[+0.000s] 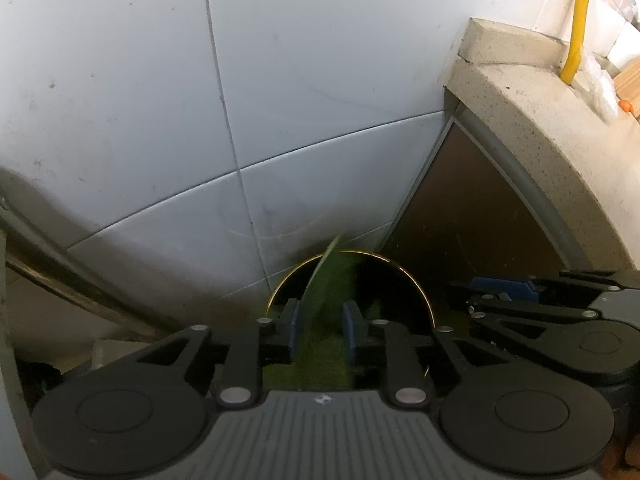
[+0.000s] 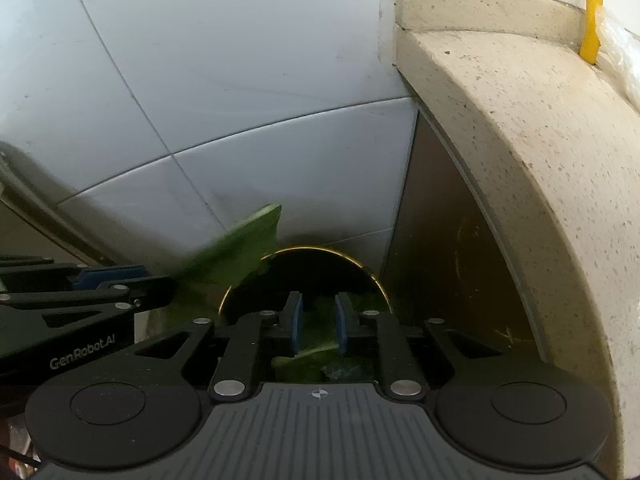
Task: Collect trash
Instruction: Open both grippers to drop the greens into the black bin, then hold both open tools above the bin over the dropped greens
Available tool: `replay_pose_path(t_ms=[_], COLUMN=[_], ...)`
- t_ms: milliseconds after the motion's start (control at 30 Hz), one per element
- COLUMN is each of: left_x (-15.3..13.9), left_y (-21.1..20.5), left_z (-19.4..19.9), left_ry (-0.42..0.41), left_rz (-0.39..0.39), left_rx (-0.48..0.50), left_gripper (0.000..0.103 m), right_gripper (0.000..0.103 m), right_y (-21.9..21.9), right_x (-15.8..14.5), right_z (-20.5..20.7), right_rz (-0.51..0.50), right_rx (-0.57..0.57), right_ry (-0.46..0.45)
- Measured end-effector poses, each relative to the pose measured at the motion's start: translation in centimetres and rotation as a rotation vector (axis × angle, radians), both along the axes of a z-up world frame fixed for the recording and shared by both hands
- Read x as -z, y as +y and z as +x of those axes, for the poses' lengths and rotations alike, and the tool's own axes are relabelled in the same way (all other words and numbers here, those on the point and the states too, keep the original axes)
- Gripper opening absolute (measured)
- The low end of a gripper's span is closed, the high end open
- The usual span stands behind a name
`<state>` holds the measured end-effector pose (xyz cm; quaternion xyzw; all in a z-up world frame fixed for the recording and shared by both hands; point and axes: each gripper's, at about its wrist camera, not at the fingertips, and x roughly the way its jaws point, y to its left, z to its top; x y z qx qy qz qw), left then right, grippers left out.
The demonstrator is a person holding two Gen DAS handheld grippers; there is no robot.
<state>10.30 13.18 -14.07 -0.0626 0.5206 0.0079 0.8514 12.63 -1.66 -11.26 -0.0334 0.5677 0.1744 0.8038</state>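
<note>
A round dark bin with a thin gold rim (image 1: 416,284) sits below both grippers, against the white tiles. My left gripper (image 1: 322,312) points down into it, its blue pads (image 1: 294,324) apart, and a long green leaf (image 1: 324,280) stands blurred between them without being pressed. My right gripper (image 2: 318,312) hangs over the same bin's rim (image 2: 360,266) with its jaws open. Only green leaf scraps (image 2: 308,356) show below its pads, inside the bin. In the right wrist view the left gripper (image 2: 160,284) comes in from the left with the leaf (image 2: 240,244) beside it.
A speckled stone counter (image 1: 532,120) juts out on the right, over a brown cabinet panel (image 1: 472,208). A yellow pipe (image 1: 580,20) and a crumpled clear bag (image 1: 600,84) stand on it. White tiles (image 1: 160,80) fill the left. A grey metal rail (image 1: 60,264) runs at the lower left.
</note>
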Motion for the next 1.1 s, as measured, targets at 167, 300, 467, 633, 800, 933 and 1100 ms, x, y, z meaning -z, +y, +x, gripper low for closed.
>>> replay_pose_path(t_ms=[167, 300, 467, 633, 800, 933, 1100], left_x=[-0.2, -0.6, -1.2, -1.1, -0.9, -1.2, -0.4], left_y=[0.1, 0.6, 2.4, 2.5, 2.5, 1.8, 1.8], left_z=[0.1, 0.2, 0.3, 0.3, 0.4, 0.2, 0.3], left_ry=[-0.005, -0.021, -0.049, -0.048, -0.048, -0.059, -0.004], left_rz=[-0.013, -0.029, -0.068, -0.046, -0.037, -0.035, -0.064], left_rx=[0.000, -0.018, -0.102, -0.119, -0.113, -0.070, -0.057], left_gripper=[0.019, 0.019, 0.020, 0.020, 0.020, 0.020, 0.021], right_gripper=[0.029, 0.032, 0.035, 0.036, 0.036, 0.039, 0.040], right_y=[-0.2, -0.9, -1.8, -2.5, -3.5, -4.2, -5.6], right_x=[0.0, -0.3, -1.3, -2.1, -3.0, -4.4, -5.9], right_z=[-0.1, -0.4, -1.0, -1.9, -2.9, -3.6, -4.9], right_rz=[-0.009, -0.013, -0.014, -0.004, 0.008, 0.006, 0.005], right_rx=[0.007, 0.025, 0.039, 0.055, 0.065, 0.072, 0.082], right_ry=[-0.003, -0.007, -0.027, -0.040, -0.048, -0.078, -0.108])
